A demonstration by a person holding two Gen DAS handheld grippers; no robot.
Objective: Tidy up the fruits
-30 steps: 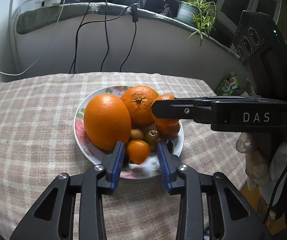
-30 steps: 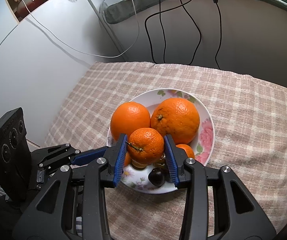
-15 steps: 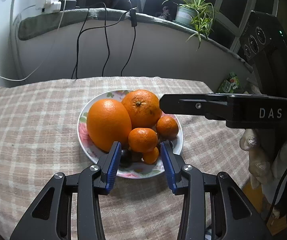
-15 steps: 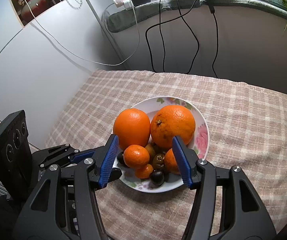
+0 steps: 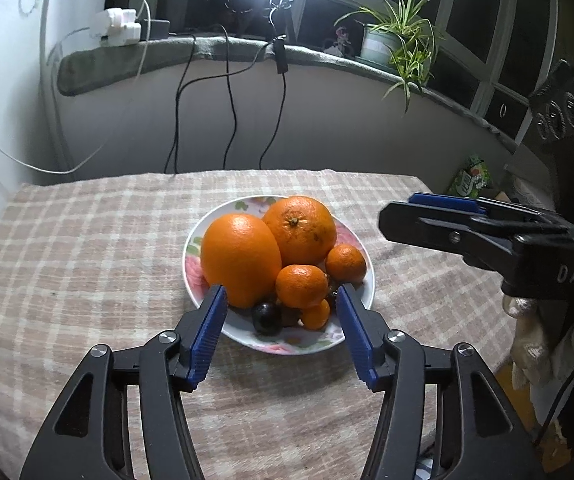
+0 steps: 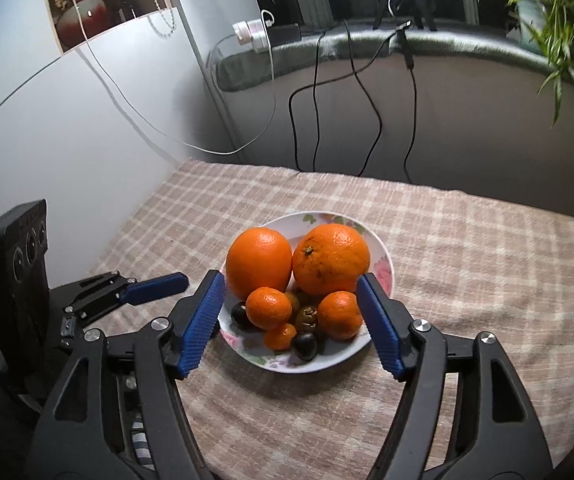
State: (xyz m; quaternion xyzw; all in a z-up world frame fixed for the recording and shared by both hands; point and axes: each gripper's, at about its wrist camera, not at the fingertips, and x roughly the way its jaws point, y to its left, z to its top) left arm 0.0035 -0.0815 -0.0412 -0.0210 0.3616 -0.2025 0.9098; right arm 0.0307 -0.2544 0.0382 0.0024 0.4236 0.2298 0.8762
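Fruit all heaped on plate (image 5: 361, 276), just ahead of left claw (image 5: 281, 330) and right claw (image 6: 291, 320). Both claws spread, just been opening, nothing pinched. Nothing loose on counter (image 5: 87, 260); judged nearly done, claws only to pull clear.

The left gripper (image 5: 281, 320) is held angled downward, its blue-padded jaws parted, having just been opening, with nothing pressed between the pads. The right gripper (image 6: 290, 310) is likewise tilted down, jaws spread wider and also just opened, nothing clamped. Each gripper is seen from the side in the other's view.
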